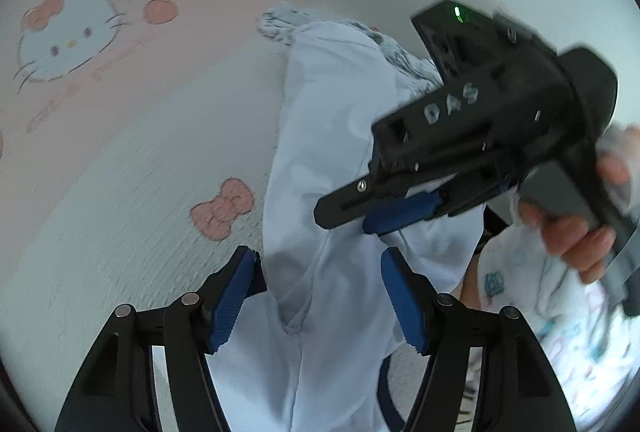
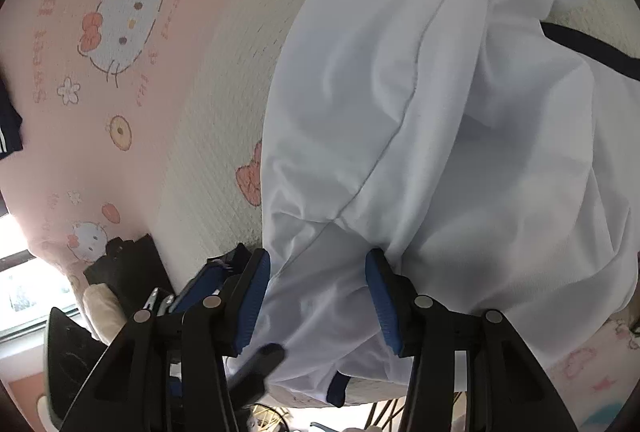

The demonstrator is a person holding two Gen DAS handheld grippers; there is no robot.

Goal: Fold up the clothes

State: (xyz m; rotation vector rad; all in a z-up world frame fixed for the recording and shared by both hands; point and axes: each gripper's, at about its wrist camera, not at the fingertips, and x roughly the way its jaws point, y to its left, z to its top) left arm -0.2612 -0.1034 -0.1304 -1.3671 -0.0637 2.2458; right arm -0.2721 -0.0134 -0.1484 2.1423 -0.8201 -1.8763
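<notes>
Because the bed served as the folding surface, its cover lay broad and flat beneath everything, a pale quilted cloth with a fine stitched grain, printed with cartoon cats, bows and rounds in pink and orange. On it the white garment was heaped and partly lifted, soft and thin, creased into deep rolling folds, with a long seam running down it and a dark blue trim at its low edge; it looked unfolded as yet, though how far the folding stood could not be judged. A second, patterned cloth peeped from under its far end. The right gripper had its blue ribbed pads set wide with cloth bunched between them, seemingly not pinched tight. The left gripper likewise stood wide, fabric lying loose in the gap, probably so both could take an edge.
</notes>
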